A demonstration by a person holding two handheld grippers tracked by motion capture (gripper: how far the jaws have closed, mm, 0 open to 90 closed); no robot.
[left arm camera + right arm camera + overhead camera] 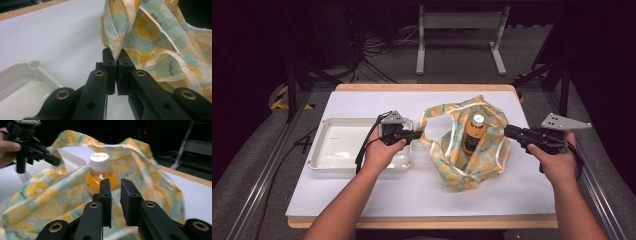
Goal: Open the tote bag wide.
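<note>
Both tongs are black two-jaw tools: on my left gripper [416, 134] the jaws are clamped on a pale strap of the thin lemon-print cloth bag [492, 155], while on my right gripper [508, 131] the jaws stand a little apart with nothing between them, just off the bag's right rim. That bag sits mid-table, right of centre, its mouth held open and facing up. Inside it I see a clear plastic bottle of orange drink with a white cap [473, 132], long axis tilted from upright, cap pointing up and toward the far side. Left of the bag, under my left hand, lies a shallow white plastic tray [337, 145]; the bag's folds screen the bottle's lower half. Everything rests on a white table top with a wooden edge [422, 87]; beyond it the room is dark, with cables on grey floor and a grey metal frame [460, 22].
</note>
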